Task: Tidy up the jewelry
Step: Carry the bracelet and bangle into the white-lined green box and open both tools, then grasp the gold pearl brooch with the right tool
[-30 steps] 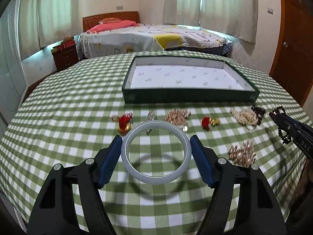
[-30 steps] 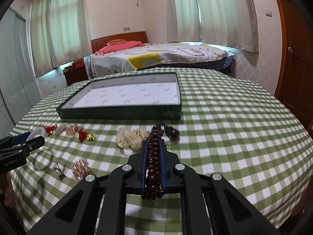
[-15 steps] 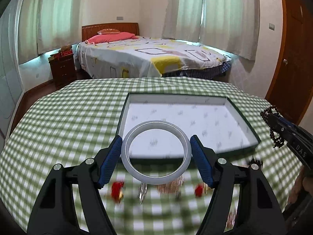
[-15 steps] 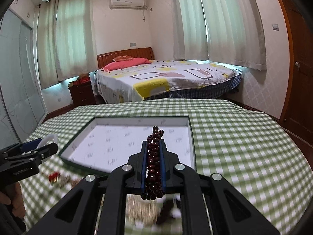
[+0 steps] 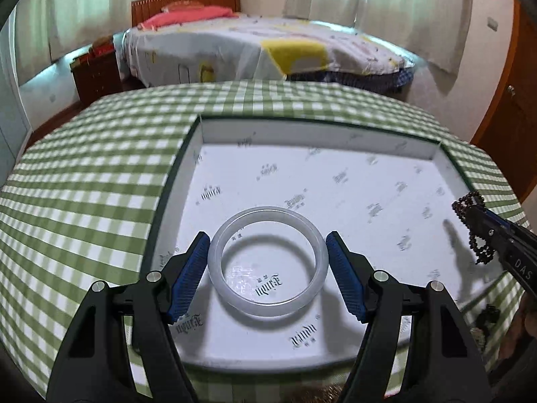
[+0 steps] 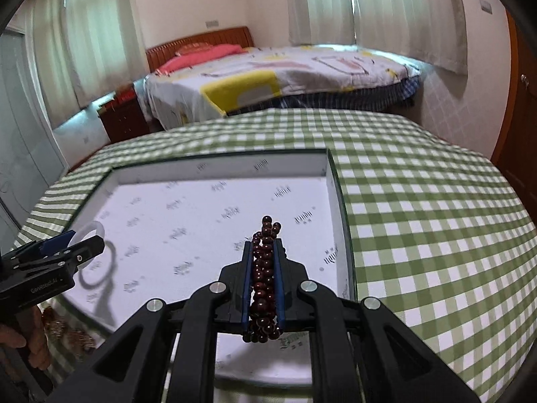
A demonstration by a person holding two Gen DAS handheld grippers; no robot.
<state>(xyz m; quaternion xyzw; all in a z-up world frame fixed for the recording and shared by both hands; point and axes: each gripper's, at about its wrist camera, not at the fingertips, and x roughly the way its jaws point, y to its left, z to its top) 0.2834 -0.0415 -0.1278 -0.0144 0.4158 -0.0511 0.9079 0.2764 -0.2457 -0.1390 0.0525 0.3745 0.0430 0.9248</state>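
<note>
My left gripper (image 5: 266, 252) is shut on a white jade bangle (image 5: 221, 268) and holds it just above the front left part of the dark green tray's white lining (image 5: 335, 174). My right gripper (image 6: 263, 252) is shut on a dark red bead bracelet (image 6: 263, 275) and hovers over the right part of the same tray (image 6: 201, 208). The right gripper also shows in the left wrist view (image 5: 483, 225), and the left gripper in the right wrist view (image 6: 84, 245). The other jewelry pieces lie mostly hidden below the tray's near edge.
The tray sits on a round table with a green checked cloth (image 6: 419, 201). Some gold and bead pieces (image 6: 70, 332) lie on the cloth near the tray's front left. A bed (image 5: 268, 43) and a wooden door (image 6: 523, 127) stand beyond the table.
Both grippers have moved forward from the jewelry row and lowered over the tray, each still holding its piece. The tray now fills both views.
</note>
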